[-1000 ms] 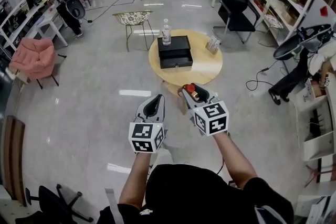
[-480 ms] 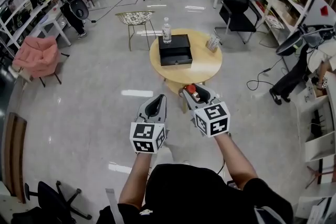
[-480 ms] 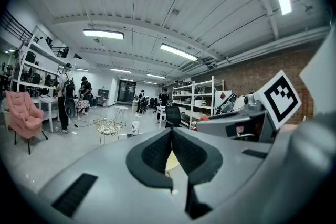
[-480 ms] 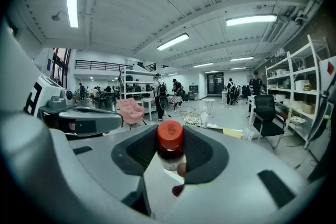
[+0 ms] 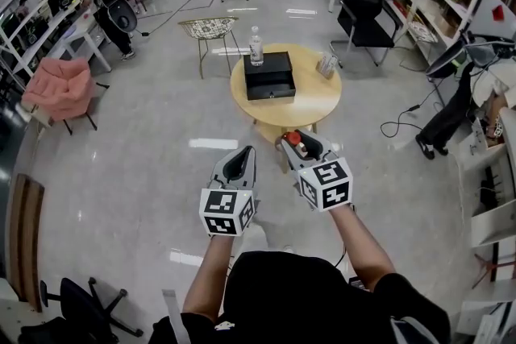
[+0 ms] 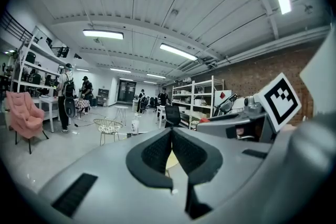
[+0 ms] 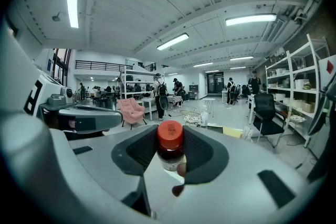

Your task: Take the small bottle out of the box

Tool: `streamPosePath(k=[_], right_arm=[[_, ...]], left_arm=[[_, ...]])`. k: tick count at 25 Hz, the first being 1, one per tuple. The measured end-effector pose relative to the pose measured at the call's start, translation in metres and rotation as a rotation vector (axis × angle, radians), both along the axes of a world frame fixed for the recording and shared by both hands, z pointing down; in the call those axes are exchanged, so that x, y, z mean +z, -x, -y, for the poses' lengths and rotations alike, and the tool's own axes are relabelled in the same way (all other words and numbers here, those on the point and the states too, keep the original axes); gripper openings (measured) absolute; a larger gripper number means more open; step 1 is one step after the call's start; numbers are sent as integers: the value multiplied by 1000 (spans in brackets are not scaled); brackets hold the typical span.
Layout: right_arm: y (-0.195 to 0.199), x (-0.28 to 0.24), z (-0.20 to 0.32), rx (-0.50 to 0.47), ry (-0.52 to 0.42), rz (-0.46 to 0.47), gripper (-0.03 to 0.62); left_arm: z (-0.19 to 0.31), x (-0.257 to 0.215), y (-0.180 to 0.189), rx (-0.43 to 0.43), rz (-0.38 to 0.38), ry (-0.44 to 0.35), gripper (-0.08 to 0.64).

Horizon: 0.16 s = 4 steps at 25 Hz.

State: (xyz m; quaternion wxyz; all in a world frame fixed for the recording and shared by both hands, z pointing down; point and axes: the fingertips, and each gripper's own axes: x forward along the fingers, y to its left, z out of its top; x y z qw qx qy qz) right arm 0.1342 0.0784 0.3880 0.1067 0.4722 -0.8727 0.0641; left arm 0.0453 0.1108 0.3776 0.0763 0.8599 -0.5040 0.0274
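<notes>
Pale glossy floor (image 5: 121, 173) of a big workshop, person standing well back from the work surface.

- Nearest: both grippers at waist height, side by side, pointing forward over open floor.
- Left gripper (image 6: 171, 138): jaws pressed together, nothing between them.
- Right gripper (image 5: 295, 139): pinching the small bottle (image 7: 170, 148). Red cap up, dark contents, pads on the body below the cap. Bottle looks upright, cap proud of the jaw tips.
- Farther: round wooden table (image 5: 318, 107). Black box (image 5: 269, 76) sits toward its far-left edge and appears closed. Water bottle (image 5: 255, 47) stands just behind the box at the far edge. Small clear item (image 5: 326, 65) sits near the far-right edge.
- Beyond: wire chair (image 5: 208, 28), shelving, people at benches.

Judgement: bottle is already out and well apart from the box, so what remains is likely the set-down. To do it well:

- hold the pinch firm and the bottle vertical while walking in;
- aim for the bare near edge of the tabletop, clear of the box;
- release only once the base sits flat;
- left gripper has no job here and is best held aside.
</notes>
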Motion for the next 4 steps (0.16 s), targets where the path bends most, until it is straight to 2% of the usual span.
streamPosePath(k=[4], right_arm=[[-2,2,-1,-2,1,0,137]], left_arm=[[1,4,-2,-3,7,5,11]])
